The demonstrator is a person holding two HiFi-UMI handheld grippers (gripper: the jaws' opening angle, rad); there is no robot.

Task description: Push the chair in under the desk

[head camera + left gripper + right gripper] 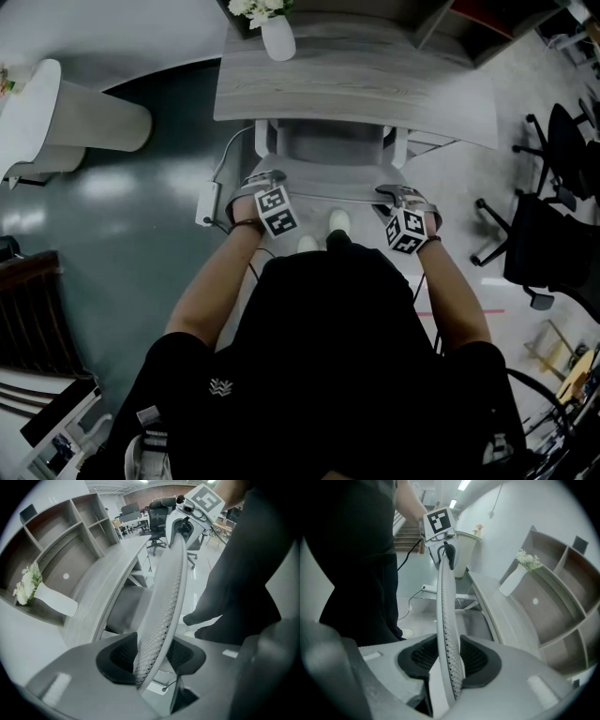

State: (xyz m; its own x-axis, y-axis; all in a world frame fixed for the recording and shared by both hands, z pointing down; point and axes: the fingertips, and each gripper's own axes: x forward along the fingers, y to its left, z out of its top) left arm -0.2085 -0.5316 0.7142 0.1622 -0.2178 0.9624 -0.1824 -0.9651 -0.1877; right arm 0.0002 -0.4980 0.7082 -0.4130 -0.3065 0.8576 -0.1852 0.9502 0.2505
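A grey mesh-backed chair [328,150] stands with its seat partly under the light wooden desk [356,84]. Its backrest top edge [328,193] runs between my two grippers. My left gripper [263,181] is shut on the left end of that edge. In the left gripper view the backrest [164,611] passes between the dark pads of my left gripper [152,660]. My right gripper [401,195] is shut on the right end. In the right gripper view the mesh edge [447,620] is pinched by my right gripper [450,660].
A white vase with flowers [277,37] stands on the desk, with open shelves behind it. A power strip with its cable [208,202] lies on the floor left of the chair. Black office chairs [553,225] stand at the right, and a white rounded counter [56,122] at the left.
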